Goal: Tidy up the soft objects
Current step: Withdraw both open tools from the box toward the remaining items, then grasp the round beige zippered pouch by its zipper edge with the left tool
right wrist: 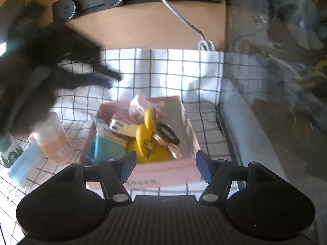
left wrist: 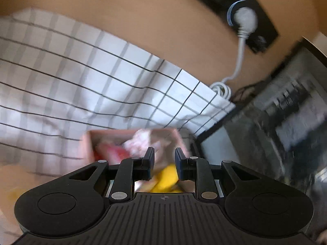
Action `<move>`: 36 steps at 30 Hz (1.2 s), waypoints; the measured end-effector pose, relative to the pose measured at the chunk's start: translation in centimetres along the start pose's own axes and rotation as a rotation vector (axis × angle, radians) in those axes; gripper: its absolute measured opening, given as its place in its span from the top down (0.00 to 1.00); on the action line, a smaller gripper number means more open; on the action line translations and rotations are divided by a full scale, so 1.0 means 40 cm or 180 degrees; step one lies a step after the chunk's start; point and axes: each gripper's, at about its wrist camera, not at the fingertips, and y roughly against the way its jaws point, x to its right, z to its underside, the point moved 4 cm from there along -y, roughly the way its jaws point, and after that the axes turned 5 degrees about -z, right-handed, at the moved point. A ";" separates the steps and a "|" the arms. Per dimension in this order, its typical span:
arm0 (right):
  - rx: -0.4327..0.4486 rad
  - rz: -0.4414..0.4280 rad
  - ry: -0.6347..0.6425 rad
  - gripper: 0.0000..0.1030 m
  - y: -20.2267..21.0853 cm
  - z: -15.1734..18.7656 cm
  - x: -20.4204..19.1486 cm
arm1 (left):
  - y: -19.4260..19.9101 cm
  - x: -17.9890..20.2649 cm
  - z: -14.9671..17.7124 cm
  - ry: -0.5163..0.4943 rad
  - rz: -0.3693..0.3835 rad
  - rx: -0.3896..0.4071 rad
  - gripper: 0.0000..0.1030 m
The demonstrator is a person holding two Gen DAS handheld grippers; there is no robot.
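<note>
A: Starting at the left gripper (left wrist: 164,159): jaws parted only a little, nothing pinched between the pads, just blurred yellow showing through the gap.

B: Hovering over the pink box (left wrist: 130,143), then. Contents smeared; hard to name anything from that view.

A: Switching to the right gripper (right wrist: 166,164): jaws set wide, empty, framing the near wall of the pink box (right wrist: 163,175).

B: Inside: blue packet (right wrist: 108,143) at the left, yellow soft thing (right wrist: 147,130) in the middle, long axis running away from the fingers.

A: Outside, left of the box on the checked cloth (right wrist: 184,69): blue face mask (right wrist: 24,163), lying flat just beside a clear jug (right wrist: 53,138).

B: Looks like the next piece to tidy. Left of both sets of fingers, probably nearer the left hand; long side slanting toward the box.
</note>
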 end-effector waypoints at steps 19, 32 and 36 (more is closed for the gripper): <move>0.0055 -0.1145 0.0716 0.35 -0.064 -0.318 -0.578 | 0.518 -0.409 0.308 0.0174 -0.1536 0.0607 0.77; -0.1035 -0.1369 0.1290 0.30 -0.225 -0.444 -0.697 | 0.485 -0.421 0.255 0.0058 -0.0807 0.0688 0.77; -0.1425 -0.1399 0.1228 0.30 -0.333 -0.420 -0.665 | 0.499 -0.468 0.119 0.0402 -0.0520 0.0384 0.77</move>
